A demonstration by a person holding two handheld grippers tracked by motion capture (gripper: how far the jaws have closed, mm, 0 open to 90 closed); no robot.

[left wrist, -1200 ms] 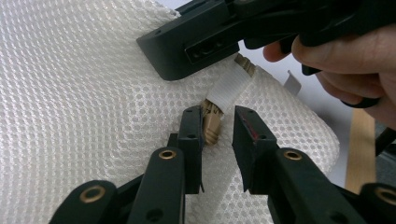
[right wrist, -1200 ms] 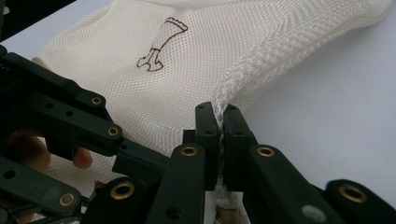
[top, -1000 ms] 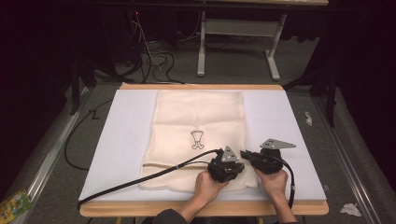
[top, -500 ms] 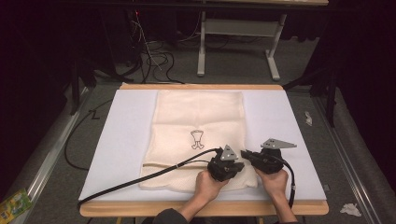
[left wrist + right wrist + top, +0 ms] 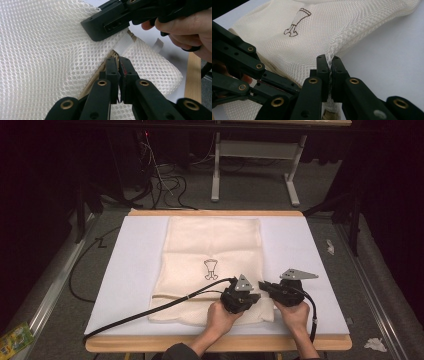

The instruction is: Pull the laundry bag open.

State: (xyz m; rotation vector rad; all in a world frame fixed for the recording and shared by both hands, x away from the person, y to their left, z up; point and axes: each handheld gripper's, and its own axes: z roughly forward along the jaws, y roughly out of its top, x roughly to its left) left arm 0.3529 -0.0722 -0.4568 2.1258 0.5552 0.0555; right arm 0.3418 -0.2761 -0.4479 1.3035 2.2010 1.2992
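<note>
Both tools were clamped at the near right corner of the mesh laundry bag [image 5: 210, 250] on the bench [image 5: 135, 250], the left tool [image 5: 118, 62] pinching the zipper end [image 5: 113, 53] and the right tool [image 5: 329, 62] gripping the bag's edge, so the next move looked like a steady zipper pull toward the left.

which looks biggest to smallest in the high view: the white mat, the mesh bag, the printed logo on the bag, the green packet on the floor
1. white mat
2. mesh bag, lying on the mat
3. green packet, though it is cut off at the frame's corner
4. printed logo

The packet and the logo look close in size, so their order is unsure.
</note>
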